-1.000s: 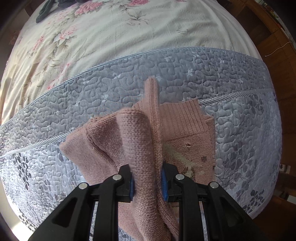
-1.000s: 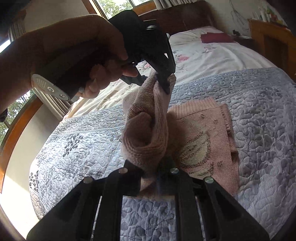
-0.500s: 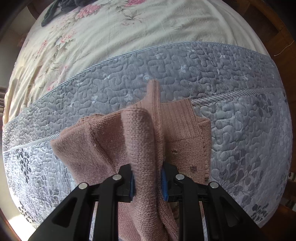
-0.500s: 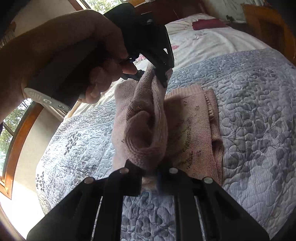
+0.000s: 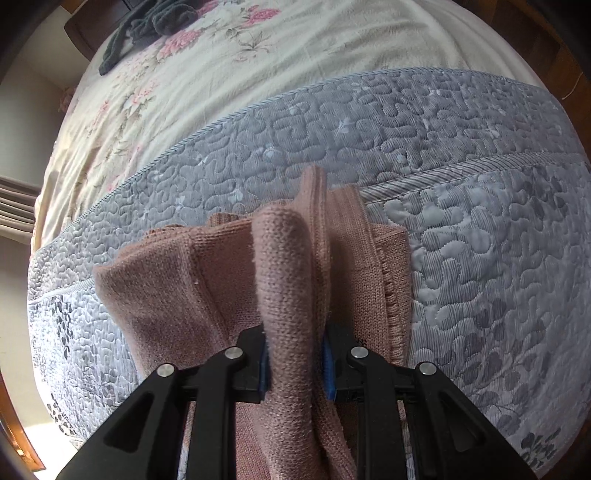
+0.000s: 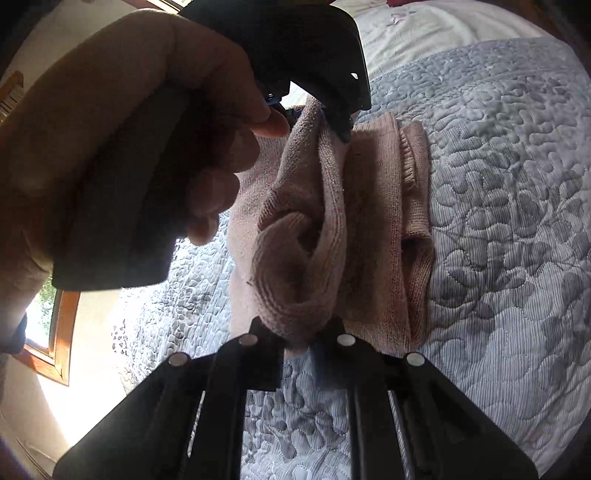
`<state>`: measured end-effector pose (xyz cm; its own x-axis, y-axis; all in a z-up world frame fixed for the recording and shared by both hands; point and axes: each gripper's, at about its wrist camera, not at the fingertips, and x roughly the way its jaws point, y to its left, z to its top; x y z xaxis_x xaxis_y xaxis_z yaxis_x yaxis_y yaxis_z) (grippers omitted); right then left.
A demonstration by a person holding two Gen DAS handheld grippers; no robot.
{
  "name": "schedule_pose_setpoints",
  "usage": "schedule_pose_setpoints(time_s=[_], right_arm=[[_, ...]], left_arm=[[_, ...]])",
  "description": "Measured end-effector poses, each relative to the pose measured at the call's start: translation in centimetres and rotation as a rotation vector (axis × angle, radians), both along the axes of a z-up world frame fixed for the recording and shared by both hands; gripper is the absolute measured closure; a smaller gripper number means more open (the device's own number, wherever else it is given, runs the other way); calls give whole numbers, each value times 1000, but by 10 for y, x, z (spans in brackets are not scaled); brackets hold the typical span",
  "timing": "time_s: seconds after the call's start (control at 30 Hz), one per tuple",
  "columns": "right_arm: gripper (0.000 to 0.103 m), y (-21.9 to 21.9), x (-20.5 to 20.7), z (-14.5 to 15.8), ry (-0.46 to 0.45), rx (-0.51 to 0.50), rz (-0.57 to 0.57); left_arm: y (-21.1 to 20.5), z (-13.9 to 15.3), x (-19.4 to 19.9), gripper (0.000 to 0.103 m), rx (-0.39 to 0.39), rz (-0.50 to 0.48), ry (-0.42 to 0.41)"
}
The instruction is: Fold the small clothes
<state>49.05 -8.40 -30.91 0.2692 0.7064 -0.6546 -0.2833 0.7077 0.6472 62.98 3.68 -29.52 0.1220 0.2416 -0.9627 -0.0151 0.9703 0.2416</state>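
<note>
While both the left gripper [image 5: 293, 363] and right gripper [image 6: 308, 341] stay clenched on the dusty-pink knitted garment [image 6: 373, 236] above the grey quilted bed [image 5: 480, 236], we judge its fold half-laid, unreleased.

A grey quilted bedspread [image 5: 369, 122] covers the near part of a bed. Beyond it, toward twelve o'clock, lies a cream floral sheet [image 5: 229, 62], with a dark garment [image 5: 155, 22] bunched at eleven o'clock.
</note>
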Motion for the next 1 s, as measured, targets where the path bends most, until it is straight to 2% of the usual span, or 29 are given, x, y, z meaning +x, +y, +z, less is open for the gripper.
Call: schedule_pose_setpoints(time_s=[0.1,0.17,0.2,0.27,0.37,0.57,0.63,0.7,0.83,1.0], right_arm=[[93,-8,4,-10,40,30,5],[92,-13,7,-20,81,62,14],[86,-15,8,-25,108,75,17],[76,-23,12,-35,157,121,-1],[67,-32,15,-43,195,190,-25],[47,-37,19,-53,246,304,-36],[38,-40,24,-56,264,347,-35],[37,-44,33,-62,291,384,-46],[37,-50,47,-75,356,446,-55],[38,-55,56,-81,374,509,-79]], left_arm=[[-4,-5,-2,80,-5,3,-9],[-7,-8,-4,72,-23,-3,-10],[-8,-7,-5,68,-51,-5,-16],[-7,-1,-6,60,-131,-15,-55],[3,18,-8,51,-293,-20,-129],[43,78,-21,45,-610,-56,-234],[58,99,-35,40,-655,-112,-271],[74,110,-54,40,-664,-172,-285],[119,97,-94,40,-777,-193,-253],[163,47,-129,42,-996,-96,-175]])
